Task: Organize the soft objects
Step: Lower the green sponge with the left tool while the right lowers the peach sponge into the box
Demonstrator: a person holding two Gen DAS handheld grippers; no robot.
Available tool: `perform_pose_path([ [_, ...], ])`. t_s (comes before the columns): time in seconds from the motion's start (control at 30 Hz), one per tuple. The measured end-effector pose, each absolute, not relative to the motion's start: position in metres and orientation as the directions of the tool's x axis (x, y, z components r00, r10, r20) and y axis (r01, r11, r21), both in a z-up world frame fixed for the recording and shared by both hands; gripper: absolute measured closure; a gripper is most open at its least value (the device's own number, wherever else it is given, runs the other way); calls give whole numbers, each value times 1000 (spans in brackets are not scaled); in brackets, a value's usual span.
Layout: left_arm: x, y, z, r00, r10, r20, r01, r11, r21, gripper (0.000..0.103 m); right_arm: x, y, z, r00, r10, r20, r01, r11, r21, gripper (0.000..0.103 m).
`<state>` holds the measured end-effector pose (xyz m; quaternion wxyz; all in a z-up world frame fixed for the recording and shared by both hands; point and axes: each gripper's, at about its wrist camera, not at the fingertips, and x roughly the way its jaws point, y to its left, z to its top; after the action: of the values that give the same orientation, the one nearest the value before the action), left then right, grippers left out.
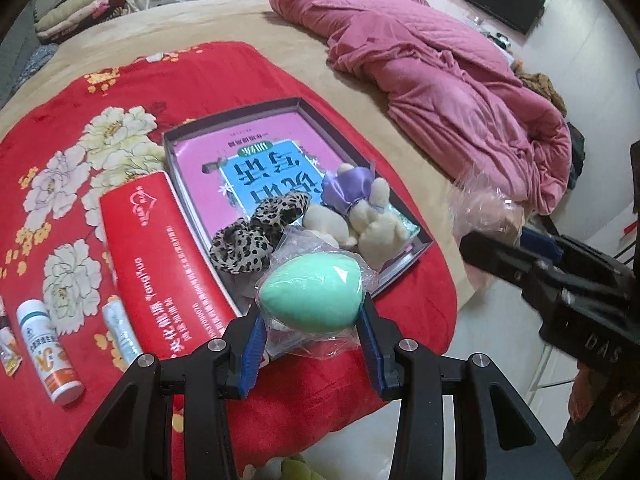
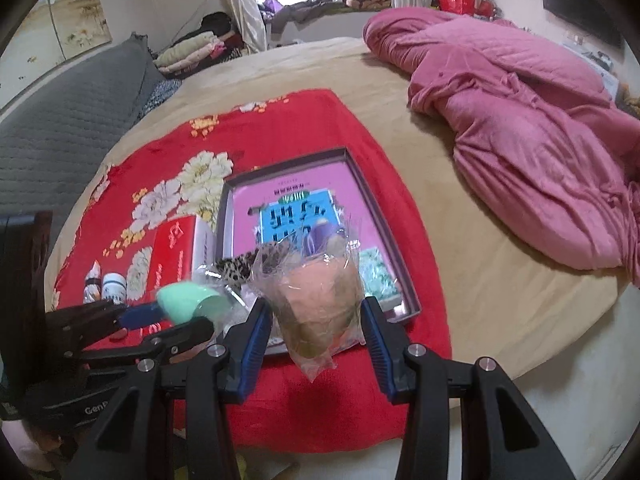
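My left gripper (image 1: 312,322) is shut on a mint-green egg-shaped sponge (image 1: 310,292) in a clear wrapper, held above the near corner of a shallow grey box (image 1: 236,122). The box has a pink and blue printed floor and holds a leopard-print scrunchie (image 1: 256,236) and a cream plush toy with a purple bow (image 1: 360,216). My right gripper (image 2: 316,320) is shut on a peach-brown sponge in a clear bag (image 2: 320,300), held above the box's near edge (image 2: 404,276). The left gripper and green sponge (image 2: 192,302) show at the left of the right wrist view.
The box lies on a red floral blanket (image 1: 60,128) on a beige bed. A red carton (image 1: 160,256), a white bottle (image 1: 48,352) and a small tube (image 1: 122,332) lie left of the box. A crumpled pink quilt (image 1: 440,72) covers the bed's right side.
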<state>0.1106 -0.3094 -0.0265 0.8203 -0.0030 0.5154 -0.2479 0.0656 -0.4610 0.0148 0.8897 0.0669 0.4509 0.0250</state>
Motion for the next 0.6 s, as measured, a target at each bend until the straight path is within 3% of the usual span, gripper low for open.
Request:
perform_pose_path([
  [0.6,159,-322,-55,311,-388,-867,367,891,-267,59,83,-457,-30,501,140,-854,-17,988,152,57],
])
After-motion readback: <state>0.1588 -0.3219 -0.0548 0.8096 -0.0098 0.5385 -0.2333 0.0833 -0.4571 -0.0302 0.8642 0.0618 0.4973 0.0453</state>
